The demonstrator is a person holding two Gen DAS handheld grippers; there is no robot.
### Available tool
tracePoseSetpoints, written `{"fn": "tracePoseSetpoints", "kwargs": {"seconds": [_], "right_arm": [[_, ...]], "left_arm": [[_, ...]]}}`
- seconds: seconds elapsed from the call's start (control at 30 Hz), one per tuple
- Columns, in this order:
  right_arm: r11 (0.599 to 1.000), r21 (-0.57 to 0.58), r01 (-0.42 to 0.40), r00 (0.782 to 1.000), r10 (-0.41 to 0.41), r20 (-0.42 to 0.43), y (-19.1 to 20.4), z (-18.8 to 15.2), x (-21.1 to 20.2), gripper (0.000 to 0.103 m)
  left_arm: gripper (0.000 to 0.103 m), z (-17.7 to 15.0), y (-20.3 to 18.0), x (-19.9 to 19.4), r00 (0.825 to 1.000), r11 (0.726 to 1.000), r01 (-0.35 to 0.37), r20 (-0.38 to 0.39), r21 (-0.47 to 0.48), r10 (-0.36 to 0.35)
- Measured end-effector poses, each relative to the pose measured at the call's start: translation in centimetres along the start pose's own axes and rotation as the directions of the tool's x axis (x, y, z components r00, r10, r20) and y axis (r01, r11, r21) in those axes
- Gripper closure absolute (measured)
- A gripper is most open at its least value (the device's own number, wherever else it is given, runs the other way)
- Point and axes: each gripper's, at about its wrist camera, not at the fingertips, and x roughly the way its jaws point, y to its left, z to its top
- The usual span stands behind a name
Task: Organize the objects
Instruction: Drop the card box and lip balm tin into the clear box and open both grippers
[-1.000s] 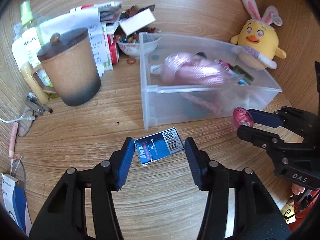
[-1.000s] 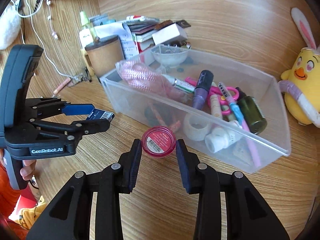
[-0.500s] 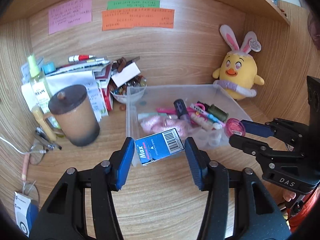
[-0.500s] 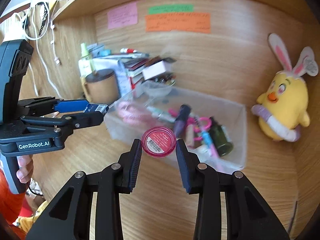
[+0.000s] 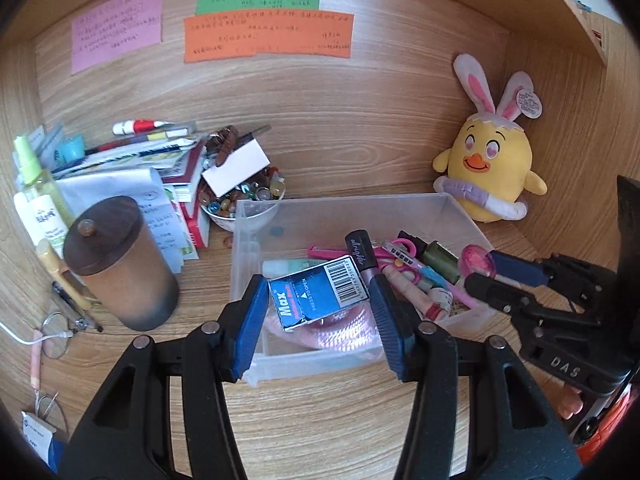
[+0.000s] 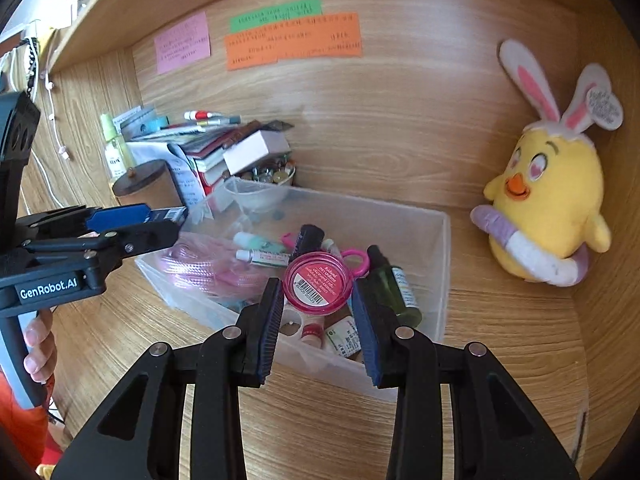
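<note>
My left gripper is shut on a small blue staples box and holds it in the air over the near left part of a clear plastic bin. My right gripper is shut on a round pink jar and holds it over the bin's near right side. The bin holds pink cord, a purple tube, scissors, a green bottle and several small tubes. The right gripper also shows in the left wrist view, and the left gripper in the right wrist view.
A brown lidded mug stands left of the bin. Behind it are stacked papers and books, a bowl of beads and a spray bottle. A yellow plush chick sits at the back right corner. Glasses and a cable lie at the left edge.
Both grippers have risen from desk level and moved forward over the bin, each still holding its object. The staples box was lifted off the desk.
</note>
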Motion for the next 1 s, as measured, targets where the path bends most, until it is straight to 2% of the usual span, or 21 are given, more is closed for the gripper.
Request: {"fn": "tracePoseSetpoints", "kwargs": {"seconds": [0.17, 0.27, 0.4, 0.6, 0.77, 0.83, 0.9, 1.0], "right_arm": [[1.000, 0.016, 0.002, 1.000, -0.002, -0.027, -0.2, 0.0, 1.9, 0.071], [0.999, 0.025, -0.028, 0.998, 0.029, -0.058, -0.4, -0.2, 2.5, 0.070], [1.000, 0.008, -0.028, 0.998, 0.028, -0.047, -0.3, -0.2, 2.0, 0.061], [0.999, -0.009, -0.036, 0.999, 0.036, -0.022, 0.0, -0.2, 0.5, 0.059], [0.999, -0.015, -0.029, 1.000, 0.029, 0.006, 0.0, -0.7, -1.2, 0.045], [1.000, -0.017, -0.015, 1.000, 0.015, 0.019, 0.0, -1.0, -1.9, 0.033], [1.000, -0.012, -0.005, 0.999, 0.006, 0.037, -0.2, -1.3, -2.6, 0.025], [1.000, -0.001, 0.002, 0.999, -0.002, 0.052, -0.4, -1.8, -3.4, 0.021]], "left_arm": [[0.051, 0.5, -0.1, 2.4, 0.998, 1.000, 0.028, -0.052, -0.007, -0.029], [0.051, 0.5, -0.3, 3.0, 0.997, 0.999, 0.034, -0.065, -0.007, -0.035], [0.047, 0.5, -0.7, 2.5, 0.998, 0.999, 0.028, -0.052, 0.017, -0.027], [0.039, 0.0, -1.2, 0.6, 1.000, 0.999, 0.025, -0.012, 0.041, -0.024], [0.029, -1.1, -0.9, -1.2, 0.999, 0.999, 0.026, 0.025, 0.039, -0.027], [0.024, -1.8, -0.8, -1.9, 0.999, 0.999, 0.018, 0.045, 0.030, -0.019], [0.021, -2.5, -0.8, -2.4, 0.998, 1.000, 0.000, 0.059, 0.031, -0.001], [0.016, -3.8, -1.1, -3.0, 0.997, 0.999, -0.023, 0.074, 0.038, 0.020]]}}
